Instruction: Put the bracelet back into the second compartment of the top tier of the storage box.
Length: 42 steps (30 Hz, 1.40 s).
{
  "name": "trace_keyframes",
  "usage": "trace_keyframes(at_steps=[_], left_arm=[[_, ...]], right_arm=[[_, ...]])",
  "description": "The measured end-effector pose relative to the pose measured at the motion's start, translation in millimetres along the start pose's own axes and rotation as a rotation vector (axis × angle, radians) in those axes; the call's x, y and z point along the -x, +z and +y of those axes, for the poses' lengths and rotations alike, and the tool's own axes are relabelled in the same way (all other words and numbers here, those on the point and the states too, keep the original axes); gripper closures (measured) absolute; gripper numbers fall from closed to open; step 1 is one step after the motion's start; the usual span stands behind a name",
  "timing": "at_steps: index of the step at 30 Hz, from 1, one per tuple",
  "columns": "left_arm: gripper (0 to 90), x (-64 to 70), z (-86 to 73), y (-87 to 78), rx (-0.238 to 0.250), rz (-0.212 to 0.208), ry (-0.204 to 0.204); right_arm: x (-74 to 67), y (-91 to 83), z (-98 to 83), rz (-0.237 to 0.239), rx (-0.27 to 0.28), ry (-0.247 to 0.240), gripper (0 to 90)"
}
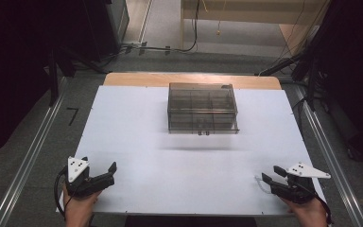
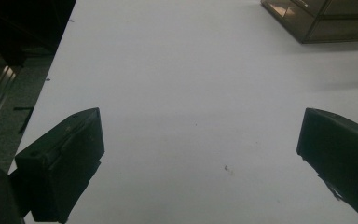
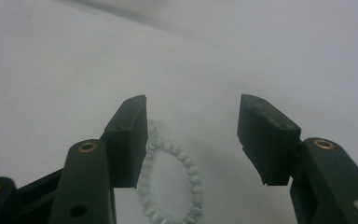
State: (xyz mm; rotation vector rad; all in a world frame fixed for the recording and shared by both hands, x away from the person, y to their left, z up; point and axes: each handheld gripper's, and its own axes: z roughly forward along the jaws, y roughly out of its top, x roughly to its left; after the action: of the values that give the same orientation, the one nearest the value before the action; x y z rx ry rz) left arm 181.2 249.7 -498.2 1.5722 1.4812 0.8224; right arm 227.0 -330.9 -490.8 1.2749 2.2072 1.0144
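Hands hold both tools near the front edge of the white table (image 1: 137,142). Left gripper (image 1: 105,171) sits released, its jaws wide apart over bare surface. Farther back stands a smoky clear compartment box (image 1: 202,108). Right gripper (image 1: 268,174) is also spread, grasping nothing, a pale beaded bracelet (image 3: 170,182) lying between its jaws, beside one.

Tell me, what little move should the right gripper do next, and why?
Probably lower the right gripper a little and close it on the bead bracelet. Its jaws stand open, and the bracelet lies flat on the white table between them, close beside one jaw, not yet gripped.
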Motion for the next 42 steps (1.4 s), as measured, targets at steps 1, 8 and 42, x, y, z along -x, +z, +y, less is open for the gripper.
trace_keyframes(at_steps=[1, 8, 42], left_arm=[[1.0, 0.0, 0.0, 0.0, 0.000, 0.000, 0.000], [1.1, -0.1, -0.1, -0.1, -0.001, -0.001, -0.001], [1.3, -0.7, -0.5, -0.6, -0.001, -0.004, -0.003]], right_arm=[[-0.2, 0.8, 0.3, 0.001, -0.001, -0.002, 42.9], [-4.4, 8.0, 2.5, 0.023, -0.032, -0.021, 50.3], [-12.7, 24.9, 6.7, 0.066, -0.115, -0.077, 82.7]])
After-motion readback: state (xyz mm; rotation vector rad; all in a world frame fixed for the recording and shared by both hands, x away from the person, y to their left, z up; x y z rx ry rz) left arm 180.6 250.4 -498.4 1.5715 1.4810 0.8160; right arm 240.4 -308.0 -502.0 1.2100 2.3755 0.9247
